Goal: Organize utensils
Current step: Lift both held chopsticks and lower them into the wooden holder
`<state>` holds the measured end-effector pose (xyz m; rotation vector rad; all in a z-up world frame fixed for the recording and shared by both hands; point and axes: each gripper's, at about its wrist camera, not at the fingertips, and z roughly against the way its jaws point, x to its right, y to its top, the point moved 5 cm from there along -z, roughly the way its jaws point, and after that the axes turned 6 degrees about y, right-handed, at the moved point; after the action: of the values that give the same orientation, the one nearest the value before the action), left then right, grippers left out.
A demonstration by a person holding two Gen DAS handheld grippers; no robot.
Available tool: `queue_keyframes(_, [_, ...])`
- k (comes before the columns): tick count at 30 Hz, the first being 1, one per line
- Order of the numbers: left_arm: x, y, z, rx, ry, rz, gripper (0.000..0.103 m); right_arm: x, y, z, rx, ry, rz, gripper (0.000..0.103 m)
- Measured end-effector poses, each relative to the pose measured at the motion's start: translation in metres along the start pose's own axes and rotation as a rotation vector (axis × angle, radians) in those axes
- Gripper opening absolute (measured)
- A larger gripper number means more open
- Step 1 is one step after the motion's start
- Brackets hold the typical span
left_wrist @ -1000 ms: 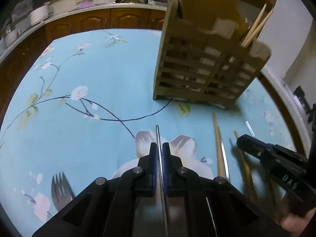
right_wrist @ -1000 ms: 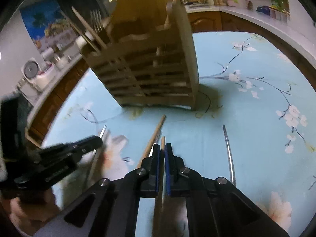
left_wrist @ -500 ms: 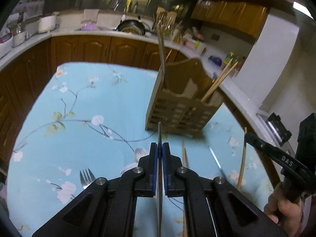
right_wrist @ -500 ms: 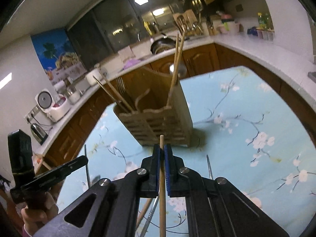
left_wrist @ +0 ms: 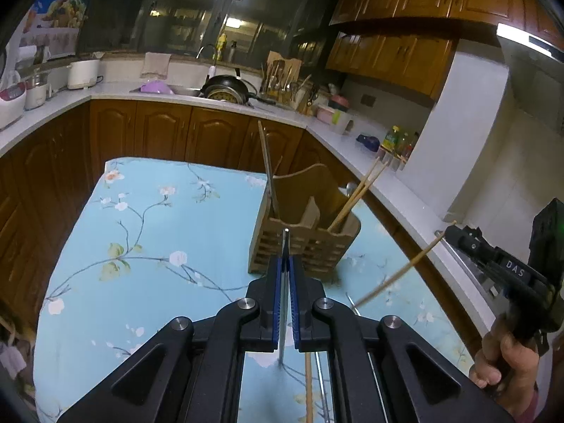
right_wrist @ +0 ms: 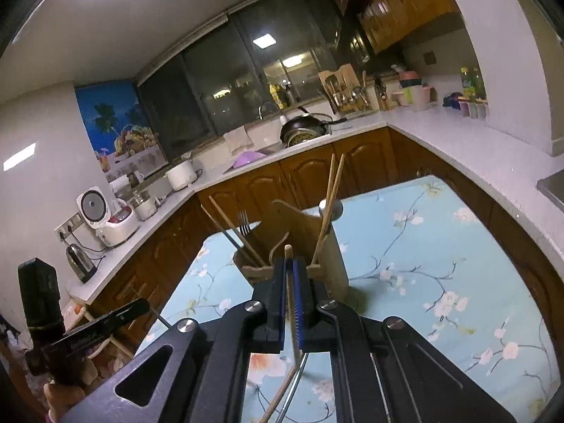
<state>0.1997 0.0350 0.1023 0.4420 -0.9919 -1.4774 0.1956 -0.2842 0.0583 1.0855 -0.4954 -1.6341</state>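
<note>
My left gripper has its jaws clenched on a metal chopstick, my right gripper on a wooden chopstick. Both hang above the floral worktop, short of the wooden utensil holder near its far edge. Open cloth lies left of the holder.

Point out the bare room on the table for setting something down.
Free: the wide stretch of tablecloth left of the wooden caddy, out to the cabinet-side edge, and the cloth on its other side in the right wrist view. Crowded: the near strip under the claws, where a loose wooden chopstick and metal pieces lie.
</note>
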Motion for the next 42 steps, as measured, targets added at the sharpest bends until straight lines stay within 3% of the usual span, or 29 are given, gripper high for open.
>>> queue_keyframes(22, [0.005,0.026,-0.009,0.062,-0.004,0.001,0.003,0.002,0.030,0.003,0.066,0.000,0.013,0.003])
queue_keyframes(35, [0.009,0.084,-0.026,0.176,-0.004,-0.023,0.003,-0.016,0.105,-0.003,0.191,-0.003,0.085,0.003])
queue_keyframes(42, [0.006,0.117,-0.066,0.228,0.002,0.011,0.003,-0.003,0.134,-0.028,0.228,-0.022,0.055,0.003])
